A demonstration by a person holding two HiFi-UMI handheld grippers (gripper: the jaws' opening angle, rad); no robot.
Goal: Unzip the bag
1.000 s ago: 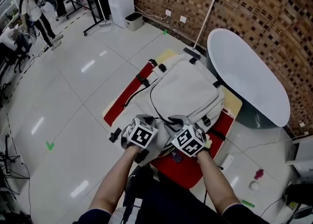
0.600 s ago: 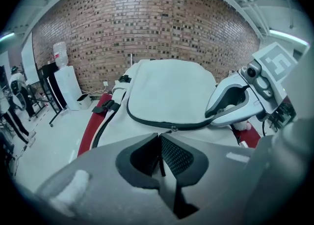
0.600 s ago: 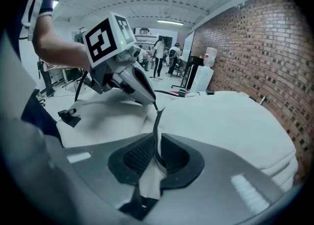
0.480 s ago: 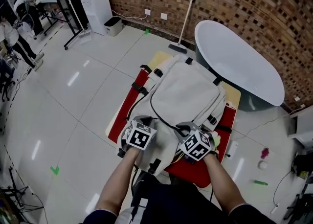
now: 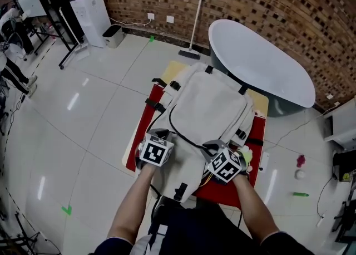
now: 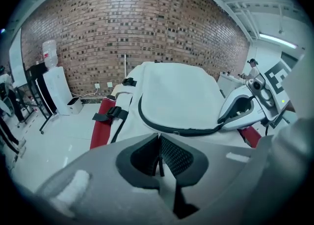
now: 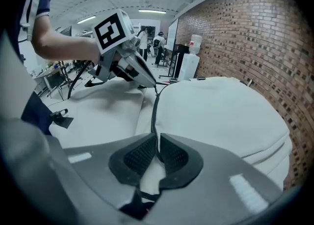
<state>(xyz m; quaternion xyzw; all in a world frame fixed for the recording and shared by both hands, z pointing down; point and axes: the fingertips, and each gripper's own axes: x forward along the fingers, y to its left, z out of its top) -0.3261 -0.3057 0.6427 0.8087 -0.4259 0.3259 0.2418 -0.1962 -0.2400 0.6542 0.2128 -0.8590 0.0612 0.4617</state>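
We are wearing dark navy short sleeves point(image 5: 109, 244) over dark clothing. We are carrying a grey left hand-held gripper point(image 5: 158, 135) and a matching right hand-held gripper point(image 5: 211, 149), each bearing a white cube point(image 5: 156, 152) printed with black square markers. Ahead of the cube, black cross-hatched pads point(image 6: 175, 156) are lining the jaws. The left pair has just been closing on the zipper pull point(image 6: 160, 164).

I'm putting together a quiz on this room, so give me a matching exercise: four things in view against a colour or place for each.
Things:
1 backpack
2 mat
3 broom
4 oval table

Colour or place:
A red, under the bag
B leaning on the brick wall
C pale grey, lying flat
D white top, to the right of the bag in the head view

Pairs: 1-C, 2-A, 3-B, 4-D
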